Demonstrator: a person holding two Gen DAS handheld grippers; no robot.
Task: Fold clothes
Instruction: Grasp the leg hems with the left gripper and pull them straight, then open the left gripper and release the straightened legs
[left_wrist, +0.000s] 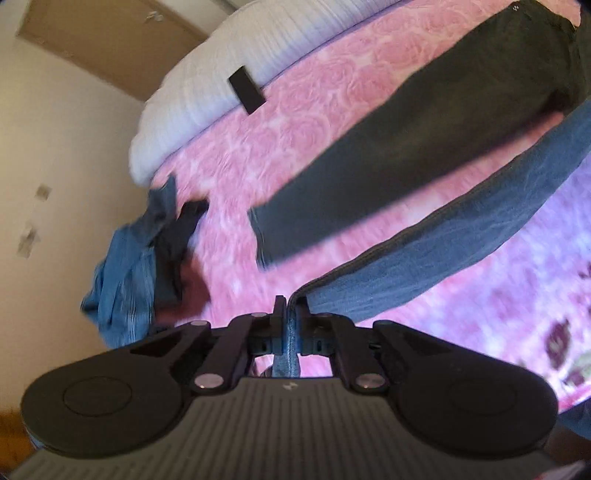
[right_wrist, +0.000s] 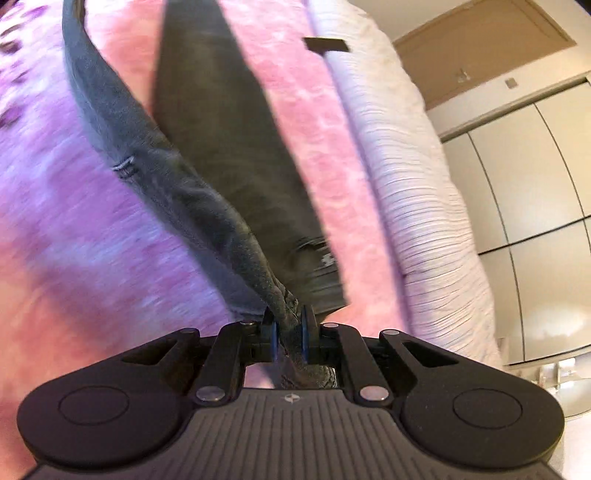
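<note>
A: Where are we?
B: Both tongs are clamped on the jeans (left_wrist: 461, 221): left tongs (left_wrist: 287, 310) at one end, right tongs (right_wrist: 288, 325) at the other, one leg raised above the bed (left_wrist: 314, 122).
A: Next?
B: Probably lay it over the flat leg, edges matched.

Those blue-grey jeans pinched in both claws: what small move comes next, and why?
Probably carry the raised edge across toward the dark far leg. Left claw and right claw both clamp the blue-grey jeans, lifted off the pink quilted bedspread.

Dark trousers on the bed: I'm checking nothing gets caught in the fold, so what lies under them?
Under the dark trousers only the pink bedspread shows around their edges. Whatever lies directly beneath is covered.
</note>
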